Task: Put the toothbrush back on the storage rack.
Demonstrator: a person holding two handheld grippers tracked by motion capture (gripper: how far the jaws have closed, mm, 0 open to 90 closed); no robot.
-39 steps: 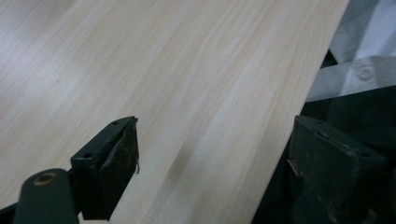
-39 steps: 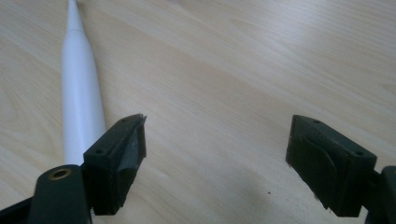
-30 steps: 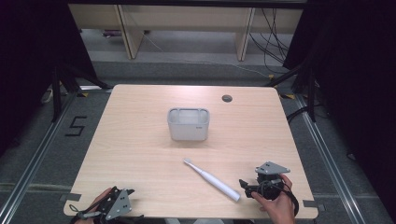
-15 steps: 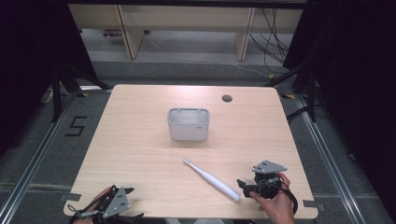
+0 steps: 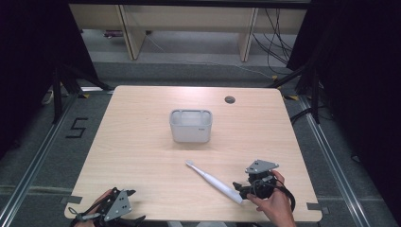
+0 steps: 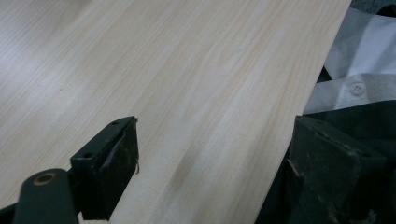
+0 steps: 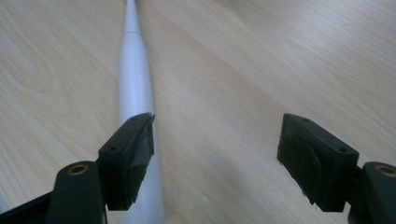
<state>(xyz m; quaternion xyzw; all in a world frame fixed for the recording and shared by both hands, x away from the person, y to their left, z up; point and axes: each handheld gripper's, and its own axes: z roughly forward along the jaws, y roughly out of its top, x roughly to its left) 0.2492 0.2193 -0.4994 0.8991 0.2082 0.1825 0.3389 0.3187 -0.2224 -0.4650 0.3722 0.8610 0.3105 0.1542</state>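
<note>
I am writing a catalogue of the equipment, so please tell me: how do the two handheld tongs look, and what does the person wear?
Both tongs are black, each with two blocky jaws whose inner pads look worn. The right tongs and the left tongs each carry a grey three-cornered plate on top with small holes. A thin cable trails from the left one. In the left gripper view, a white buttoned garment shows beside the table.

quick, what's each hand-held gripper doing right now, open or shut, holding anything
Left hand-held gripper: open, holding nothing, at the table's near edge.
Right hand-held gripper: open, holding nothing; the white toothbrush lies under its left jaw.
</note>
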